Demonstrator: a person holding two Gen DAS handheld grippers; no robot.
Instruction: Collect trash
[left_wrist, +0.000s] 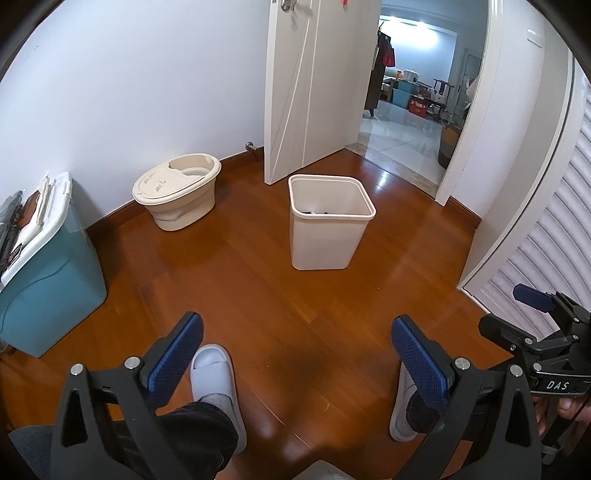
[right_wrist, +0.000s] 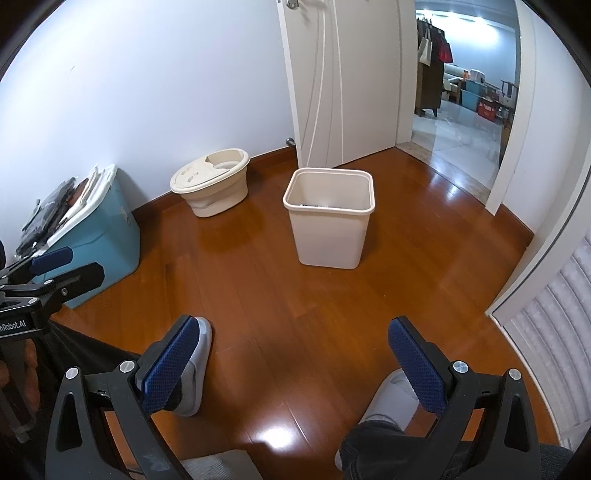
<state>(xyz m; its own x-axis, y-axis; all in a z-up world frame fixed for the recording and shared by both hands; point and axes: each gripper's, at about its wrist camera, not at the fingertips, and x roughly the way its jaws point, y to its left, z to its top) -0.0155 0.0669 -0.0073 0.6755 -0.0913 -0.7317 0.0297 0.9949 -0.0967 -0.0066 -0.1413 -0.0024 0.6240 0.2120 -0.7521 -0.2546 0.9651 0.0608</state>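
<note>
A beige square trash bin (left_wrist: 325, 229) stands on the wooden floor ahead; it also shows in the right wrist view (right_wrist: 330, 232). Some dark trash lies at its bottom. No loose trash shows on the floor. My left gripper (left_wrist: 297, 332) is open and empty, low over the floor, well short of the bin. My right gripper (right_wrist: 295, 332) is open and empty at a similar distance. The right gripper also shows at the right edge of the left wrist view (left_wrist: 535, 314); the left gripper shows at the left edge of the right wrist view (right_wrist: 55, 266).
A beige oval lidded tub (left_wrist: 177, 195) sits by the wall. A teal storage box (left_wrist: 48, 280) with items on top stands at the left. An open white door (left_wrist: 306, 85) leads to another room. Louvred doors (left_wrist: 543, 258) are at the right. The person's slippered feet (left_wrist: 216, 384) are below.
</note>
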